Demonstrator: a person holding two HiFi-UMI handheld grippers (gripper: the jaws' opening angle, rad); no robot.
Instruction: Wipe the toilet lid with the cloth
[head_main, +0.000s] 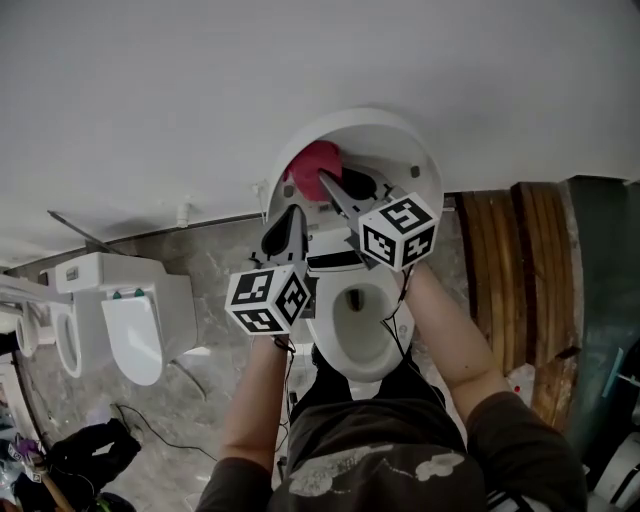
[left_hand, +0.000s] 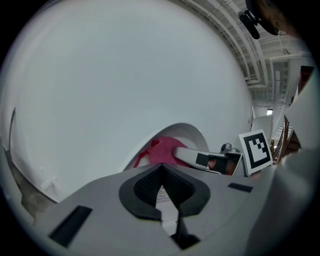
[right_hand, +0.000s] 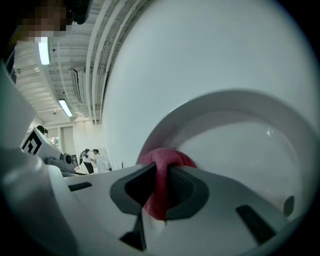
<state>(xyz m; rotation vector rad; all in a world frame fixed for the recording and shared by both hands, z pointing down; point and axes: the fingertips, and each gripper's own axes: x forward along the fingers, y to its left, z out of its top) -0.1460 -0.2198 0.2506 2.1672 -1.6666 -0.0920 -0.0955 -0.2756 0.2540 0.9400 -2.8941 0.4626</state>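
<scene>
With our right gripper (right_hand: 159, 189) clenched on the pink cloth (right_hand: 165, 162), we hold the cloth against the left part of the raised toilet lid (head_main: 392, 140) for wiping, while our left gripper (head_main: 294, 212), closed and empty, hangs just nearer, out of the way.

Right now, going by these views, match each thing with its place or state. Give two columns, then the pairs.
Things:
1. cloth
2. lid
3. left gripper
4. second toilet

Places or states:
A. raised upright against the wall
B. jaws shut, off the cloth
C. pinched in the right gripper
D. on the floor at the head view's left

Pairs: 1-C, 2-A, 3-B, 4-D
</scene>
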